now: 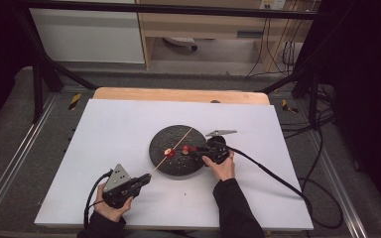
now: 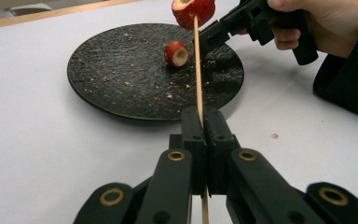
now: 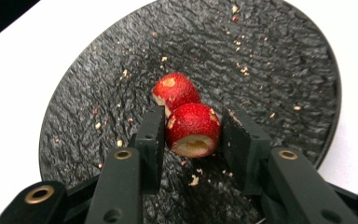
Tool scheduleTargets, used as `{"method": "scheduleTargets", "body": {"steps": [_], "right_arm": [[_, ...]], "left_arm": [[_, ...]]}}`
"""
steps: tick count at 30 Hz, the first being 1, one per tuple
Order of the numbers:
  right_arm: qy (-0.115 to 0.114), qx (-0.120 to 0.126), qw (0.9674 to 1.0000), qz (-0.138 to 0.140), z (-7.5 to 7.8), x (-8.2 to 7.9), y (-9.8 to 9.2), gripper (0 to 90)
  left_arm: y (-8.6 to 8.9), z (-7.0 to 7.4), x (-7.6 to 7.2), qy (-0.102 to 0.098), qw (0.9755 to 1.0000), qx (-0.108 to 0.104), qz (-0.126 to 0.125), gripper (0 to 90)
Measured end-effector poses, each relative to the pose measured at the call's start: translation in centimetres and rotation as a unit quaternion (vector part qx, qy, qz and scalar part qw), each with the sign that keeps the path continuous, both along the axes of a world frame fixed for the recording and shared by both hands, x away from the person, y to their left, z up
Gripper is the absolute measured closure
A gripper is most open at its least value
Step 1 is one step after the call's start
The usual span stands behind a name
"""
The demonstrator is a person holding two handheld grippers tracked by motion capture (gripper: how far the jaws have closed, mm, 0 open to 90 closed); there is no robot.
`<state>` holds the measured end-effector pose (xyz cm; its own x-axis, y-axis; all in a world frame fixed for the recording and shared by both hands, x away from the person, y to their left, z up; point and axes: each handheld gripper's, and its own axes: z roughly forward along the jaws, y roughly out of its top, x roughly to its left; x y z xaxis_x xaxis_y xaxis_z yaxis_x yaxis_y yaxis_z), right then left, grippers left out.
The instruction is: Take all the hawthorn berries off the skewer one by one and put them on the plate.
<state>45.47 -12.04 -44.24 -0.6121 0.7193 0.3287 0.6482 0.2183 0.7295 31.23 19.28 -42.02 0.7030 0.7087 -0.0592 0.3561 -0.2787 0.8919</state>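
Observation:
A thin wooden skewer (image 1: 178,144) slants over the black round plate (image 1: 176,166). My left gripper (image 1: 146,178) is shut on its near end, seen close up as the skewer (image 2: 198,70) rising from my left gripper (image 2: 204,121). One red fruit piece (image 3: 193,129) with a pale cut face sits between the pads of my right gripper (image 3: 193,135), which presses on both its sides. That fruit (image 2: 193,10) meets the skewer's far part; I cannot tell if it is pierced. A second red fruit (image 2: 176,52) lies on the plate (image 2: 121,70) just beyond it.
The plate stands mid-way on a white board (image 1: 129,124) with a wooden edge (image 1: 178,94) at the back. Crumbs (image 3: 242,70) dot the plate. Black cables (image 1: 278,178) trail over the board's right side. Dark frame bars stand at the back corners.

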Motion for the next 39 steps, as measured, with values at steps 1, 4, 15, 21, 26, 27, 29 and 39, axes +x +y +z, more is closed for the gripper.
{"method": "scheduleTargets", "body": {"steps": [1,4,15,21,26,27,29,39], "right_arm": [[0.0,-0.001,1.0,0.001,0.0,0.0,0.0,59.7],[-0.003,-0.002,1.0,0.005,0.3,-0.2,-0.1,54.9],[-0.047,0.038,0.998,0.019,3.6,-2.6,-0.9,30.6],[-0.055,0.055,0.9965,0.031,4.4,-3.6,-1.0,15.1],[-0.056,0.06,0.9958,0.041,4.9,-4.4,-0.4,8.8],[-0.056,0.062,0.9955,0.045,4.9,-4.5,-0.2,8.4],[-0.053,0.069,0.9948,0.053,4.9,-4.7,0.5,8.4],[-0.04,0.097,0.9923,0.066,4.2,-4.7,2.7,14.3]], "left_arm": [[0.0,0.0,0.0,0.0,1.0,0.0,0.0,88.0],[0.0,0.0,0.0,0.001,1.0,0.001,0.0,87.9],[-0.2,-0.1,0.0,0.002,1.0,0.003,-0.001,87.9],[-0.3,-0.1,0.0,0.001,1.0,0.006,-0.002,88.0],[-0.5,-0.2,0.0,0.001,1.0,0.007,-0.002,87.9],[-0.5,-0.2,0.0,0.001,1.0,0.007,-0.003,88.0],[-0.6,-0.2,0.0,0.001,1.0,0.006,-0.003,87.9],[-1.1,-0.3,-0.1,0.0,0.9999,0.007,-0.01,87.9]]}}
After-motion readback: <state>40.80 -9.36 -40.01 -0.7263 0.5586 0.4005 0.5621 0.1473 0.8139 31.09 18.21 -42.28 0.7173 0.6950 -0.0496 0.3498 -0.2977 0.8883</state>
